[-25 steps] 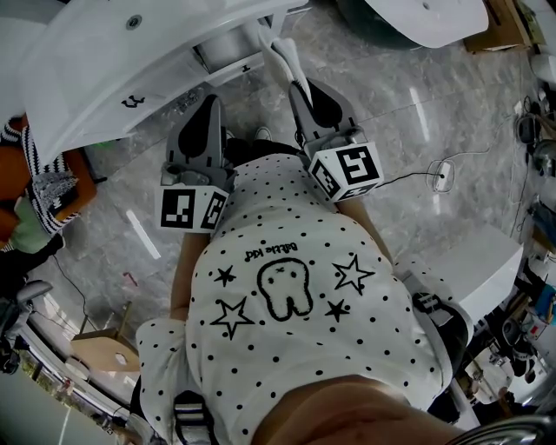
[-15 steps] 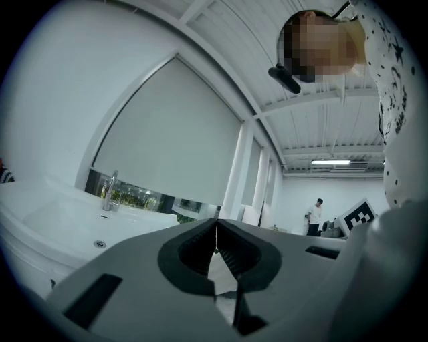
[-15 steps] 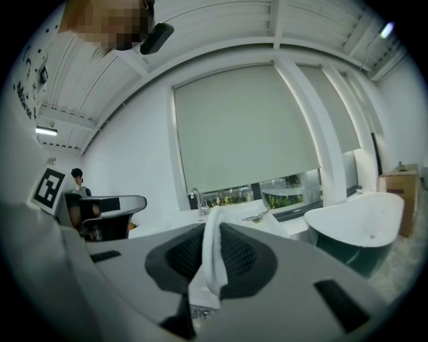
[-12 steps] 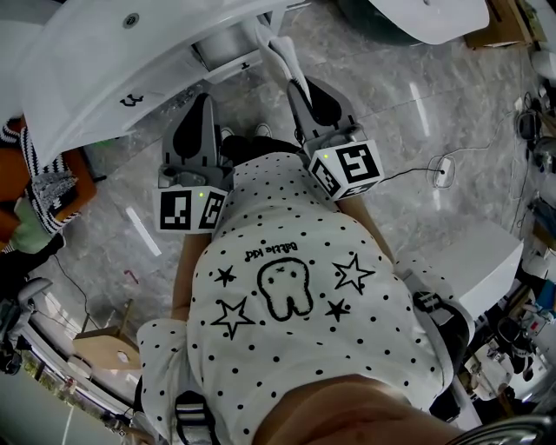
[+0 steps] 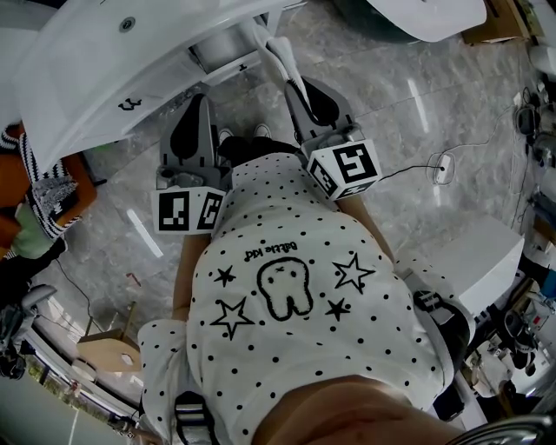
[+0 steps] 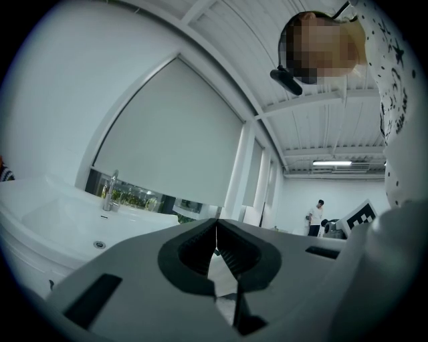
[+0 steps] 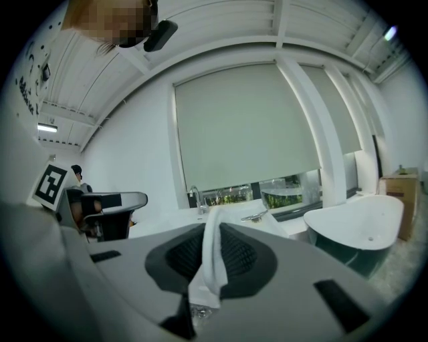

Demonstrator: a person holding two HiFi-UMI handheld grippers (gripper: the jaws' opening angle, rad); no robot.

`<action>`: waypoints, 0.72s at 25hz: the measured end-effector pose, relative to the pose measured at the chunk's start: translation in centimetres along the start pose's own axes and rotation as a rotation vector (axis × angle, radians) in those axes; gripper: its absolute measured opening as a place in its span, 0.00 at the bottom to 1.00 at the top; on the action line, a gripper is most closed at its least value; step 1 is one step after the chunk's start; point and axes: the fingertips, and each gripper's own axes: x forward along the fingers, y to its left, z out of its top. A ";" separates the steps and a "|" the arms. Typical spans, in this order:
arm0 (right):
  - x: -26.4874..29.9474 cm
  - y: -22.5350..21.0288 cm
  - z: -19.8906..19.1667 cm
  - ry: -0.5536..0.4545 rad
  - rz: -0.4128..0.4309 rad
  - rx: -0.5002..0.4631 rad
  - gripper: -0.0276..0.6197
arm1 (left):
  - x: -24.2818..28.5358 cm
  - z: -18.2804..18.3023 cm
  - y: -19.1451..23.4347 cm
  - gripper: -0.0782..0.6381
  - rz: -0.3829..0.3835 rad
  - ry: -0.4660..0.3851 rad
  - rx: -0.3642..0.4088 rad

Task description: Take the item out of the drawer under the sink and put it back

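Observation:
My right gripper [image 5: 300, 90] is shut on a white cloth [image 5: 281, 52], which sticks out past the fingertips toward the white sink [image 5: 104, 74]. In the right gripper view the cloth [image 7: 212, 257] hangs folded between the ribbed pads of the right gripper [image 7: 214, 227]. Beside it, at about the same height, my left gripper [image 5: 199, 102] is held level. The left gripper view shows the left gripper [image 6: 215, 228] shut at the tips with nothing held. A grey unit [image 5: 219, 43] shows under the sink's edge; I cannot make out a drawer.
A white bathtub [image 5: 430, 17] stands at the top right, with a cardboard box [image 5: 502, 24] beside it. A cable and plug [image 5: 440, 169] lie on the marble floor. A white cabinet [image 5: 482, 261] is at the right, and a person in striped sleeves [image 5: 39, 178] at the left.

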 end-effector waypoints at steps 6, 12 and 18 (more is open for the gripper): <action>0.0 0.0 -0.2 0.012 -0.006 -0.002 0.13 | 0.1 0.0 0.3 0.12 -0.003 0.003 0.000; 0.4 0.2 -0.6 0.048 0.001 -0.057 0.13 | 0.3 0.3 0.6 0.12 0.004 0.005 -0.005; 0.9 0.7 -0.9 0.084 -0.002 -0.161 0.13 | 0.3 0.6 0.8 0.12 0.003 0.022 -0.011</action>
